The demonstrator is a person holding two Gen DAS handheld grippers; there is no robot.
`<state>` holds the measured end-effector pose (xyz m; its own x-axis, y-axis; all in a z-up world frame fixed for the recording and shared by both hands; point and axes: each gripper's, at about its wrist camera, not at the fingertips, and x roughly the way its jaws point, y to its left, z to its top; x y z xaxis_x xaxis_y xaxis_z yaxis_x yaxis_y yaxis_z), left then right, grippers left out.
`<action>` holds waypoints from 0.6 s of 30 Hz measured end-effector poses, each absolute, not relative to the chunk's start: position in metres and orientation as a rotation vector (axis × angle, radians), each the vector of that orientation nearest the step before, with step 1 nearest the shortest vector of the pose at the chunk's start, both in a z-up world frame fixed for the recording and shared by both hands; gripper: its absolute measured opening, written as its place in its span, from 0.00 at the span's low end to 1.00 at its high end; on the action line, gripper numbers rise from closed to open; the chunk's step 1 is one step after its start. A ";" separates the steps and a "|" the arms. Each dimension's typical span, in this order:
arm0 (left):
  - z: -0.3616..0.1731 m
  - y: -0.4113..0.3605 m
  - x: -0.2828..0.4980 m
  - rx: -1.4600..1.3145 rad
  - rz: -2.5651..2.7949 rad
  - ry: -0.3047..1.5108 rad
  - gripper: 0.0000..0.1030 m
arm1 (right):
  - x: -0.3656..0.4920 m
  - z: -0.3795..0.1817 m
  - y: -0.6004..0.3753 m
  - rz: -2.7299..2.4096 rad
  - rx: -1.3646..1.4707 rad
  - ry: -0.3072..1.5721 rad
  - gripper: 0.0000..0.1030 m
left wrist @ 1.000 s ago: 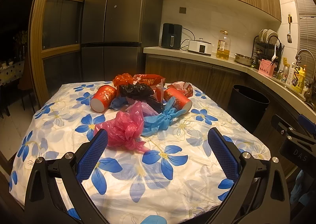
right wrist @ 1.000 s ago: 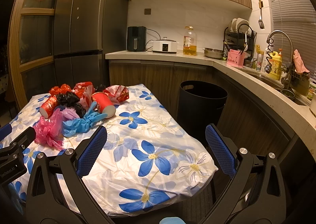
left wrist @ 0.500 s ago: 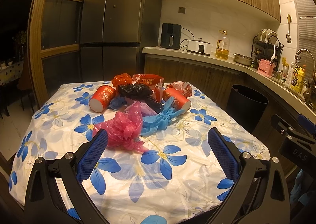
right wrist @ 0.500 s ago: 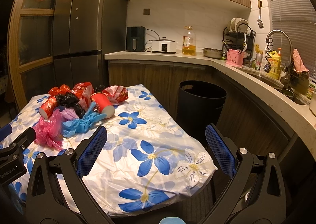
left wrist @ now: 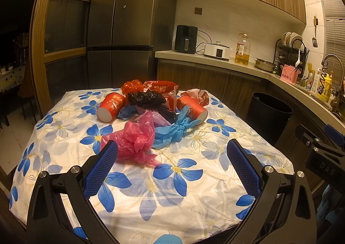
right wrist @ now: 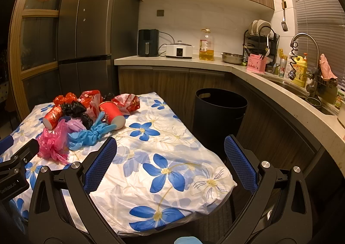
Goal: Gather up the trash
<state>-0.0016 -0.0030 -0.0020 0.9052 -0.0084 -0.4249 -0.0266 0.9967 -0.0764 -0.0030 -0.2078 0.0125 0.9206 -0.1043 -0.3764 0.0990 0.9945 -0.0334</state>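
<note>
left wrist view: the left gripper (left wrist: 172, 162) is held spread wide and empty above the near part of the flowered tablecloth (left wrist: 151, 196), with nothing between its blue pads. the trash is heaped at the middle and far side of the table: a pink plastic bag (left wrist: 133, 138) lies nearest, just beyond the left pad, a knotted blue bag (left wrist: 172, 129) is beside it, a crumpled black bag (left wrist: 148, 98) sits behind, and 2 red paper cups (left wrist: 111, 107) lie on their sides at either flank of the heap. a black bin (left wrist: 268, 114) stands open on the floor off the table's right edge.

in the right wrist view the right gripper (right wrist: 170, 157) is likewise seen spread and empty over the table's near corner, with the bin (right wrist: 220, 114) ahead of it.

several risks are judged likely. thin film may be pinched only by a fold and slip free over the floor. the loose cloth may be caught with a bag and dragged. a tipped cup may be nudged and rolled off the edge. bags lying against each other may be pulled along together and dropped short of the bin.
</note>
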 end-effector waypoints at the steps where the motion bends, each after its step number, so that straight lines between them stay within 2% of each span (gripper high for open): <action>1: -0.002 -0.004 -0.002 -0.081 0.009 0.439 0.95 | -0.003 0.012 -0.208 -0.103 -0.014 0.387 0.95; 18: -0.001 -0.003 0.000 -0.084 0.008 0.441 0.95 | -0.003 0.012 -0.209 -0.104 -0.014 0.387 0.95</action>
